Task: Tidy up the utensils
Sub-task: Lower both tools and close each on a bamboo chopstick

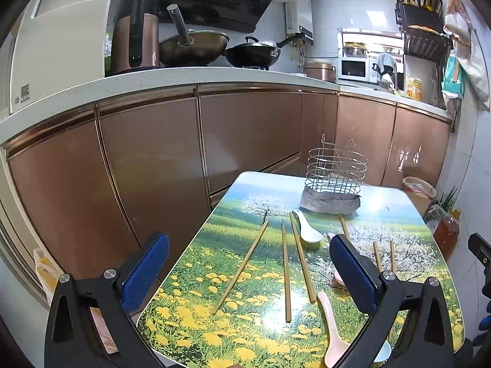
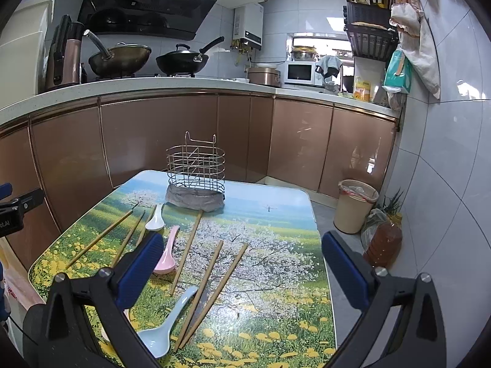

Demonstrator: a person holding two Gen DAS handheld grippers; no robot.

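Both claws hang above the near end of the counter point(image 2: 276, 214), each spread wide and grasping nothing.

The left claw point(image 1: 248, 276) is over the counter's left side. Between its blue pads point(image 1: 147, 273) and below them lie three bamboo chopsticks point(image 1: 302, 257), fanned slightly apart and pointing away toward the wire utensil holder point(image 1: 336, 168). A white spoon point(image 1: 308, 228) rests just beside the far end of the rightmost of those three. A pink spoon point(image 1: 331, 331) lies close under the claw's right finger, its bowl toward the near edge.

The right claw point(image 2: 242, 266) is over the counter's middle. Between its pads lie three more chopsticks point(image 2: 211, 291); the two nearest run side by side and seem to touch at their near tips, though the fisheye makes that hard to judge. A pale blue spoon point(image 2: 165, 328) lies just left of them, bowl nearest the camera. A second pink spoon point(image 2: 168, 256) lies next to the left finger, bowl nearest.

The utensil holder stands upright at the far end of the counter, well apart from both claws, with a divider inside and two hooks on top. It sits on a crumpled grey cloth point(image 2: 195, 202). All the chopsticks are plain tan wood and the spoons glossy, short-handled soup spoons.
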